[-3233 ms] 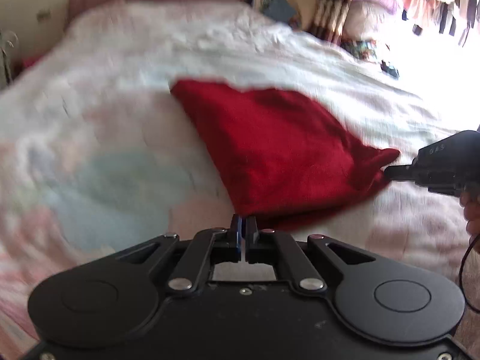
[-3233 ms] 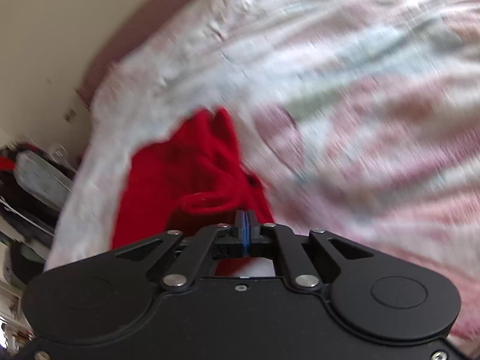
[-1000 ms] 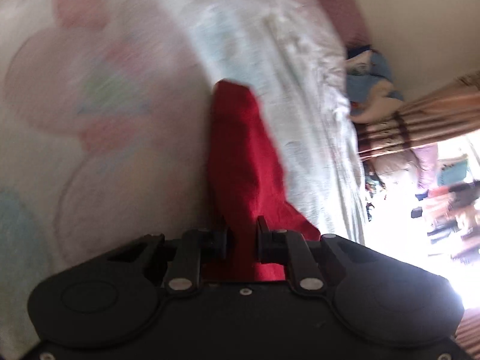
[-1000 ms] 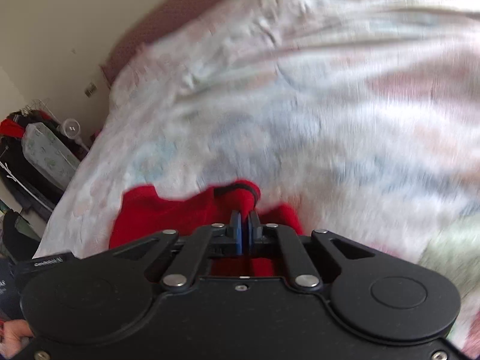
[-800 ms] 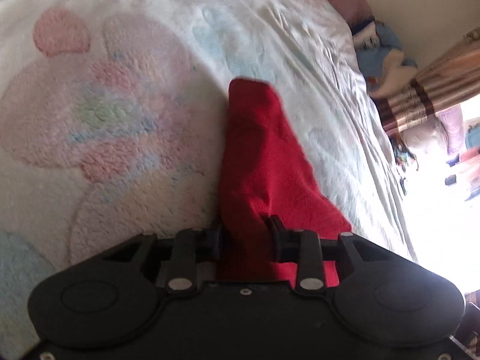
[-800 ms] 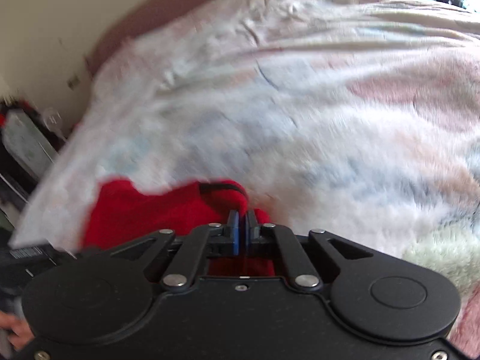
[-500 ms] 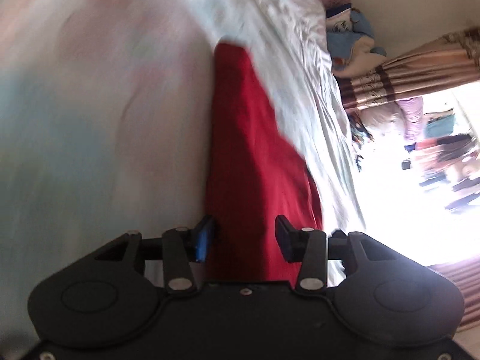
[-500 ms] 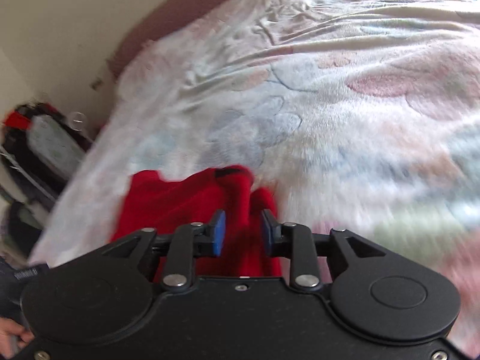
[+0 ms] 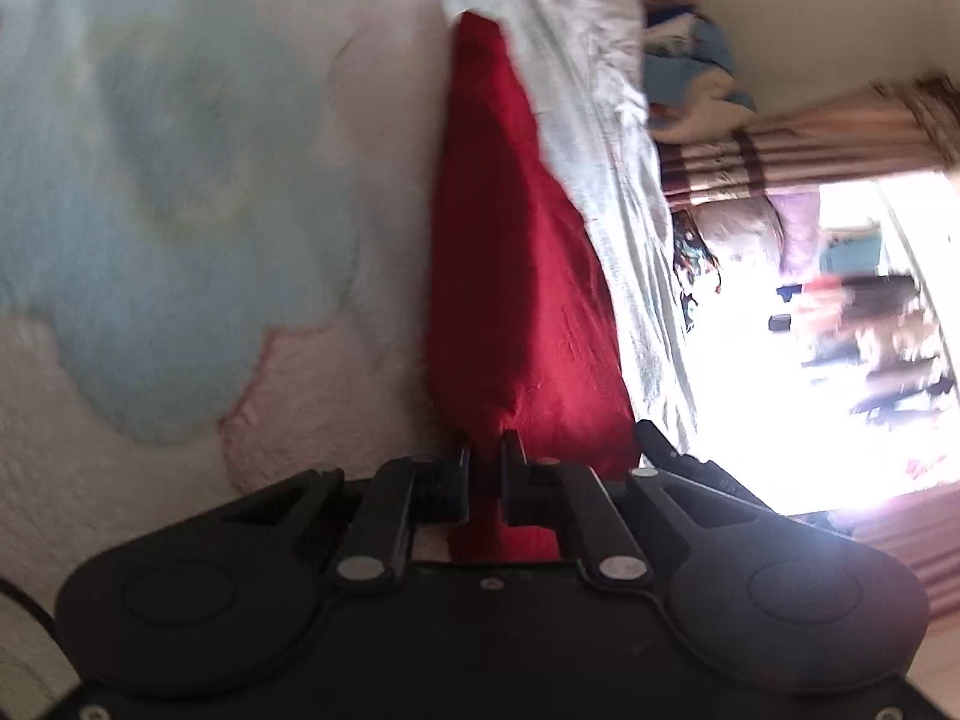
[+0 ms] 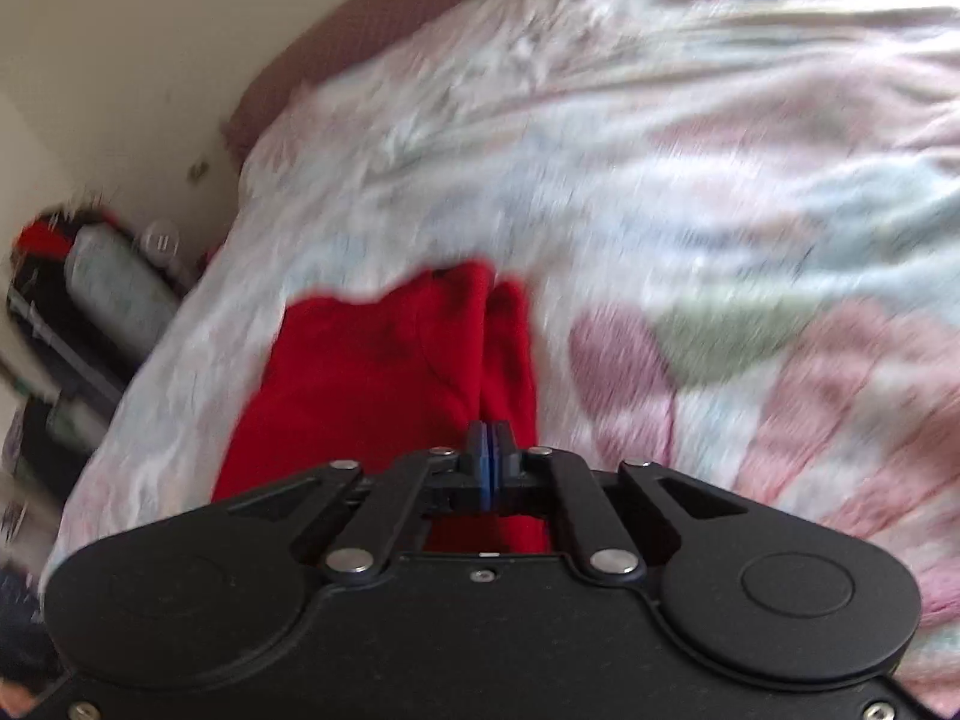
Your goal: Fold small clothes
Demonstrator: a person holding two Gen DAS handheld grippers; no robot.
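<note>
- left hand-held gripper point(image 9: 485, 450) just closed, pinching red garment point(image 9: 516, 276) fold, lower centre
- right hand-held gripper point(image 10: 489, 441) just closed, pads together, over red garment point(image 10: 384, 372)
- bed point(image 10: 660, 150) beneath

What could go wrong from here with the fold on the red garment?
1. The left gripper has just been closing on a narrow bunch of the red garment; so little cloth may slip out when pulled.
2. The right gripper has just closed, pads together above the garment with no cloth visibly between them, so it may lift nothing.
3. The fluffy blanket could drag on the cloth and rumple the fold.
</note>
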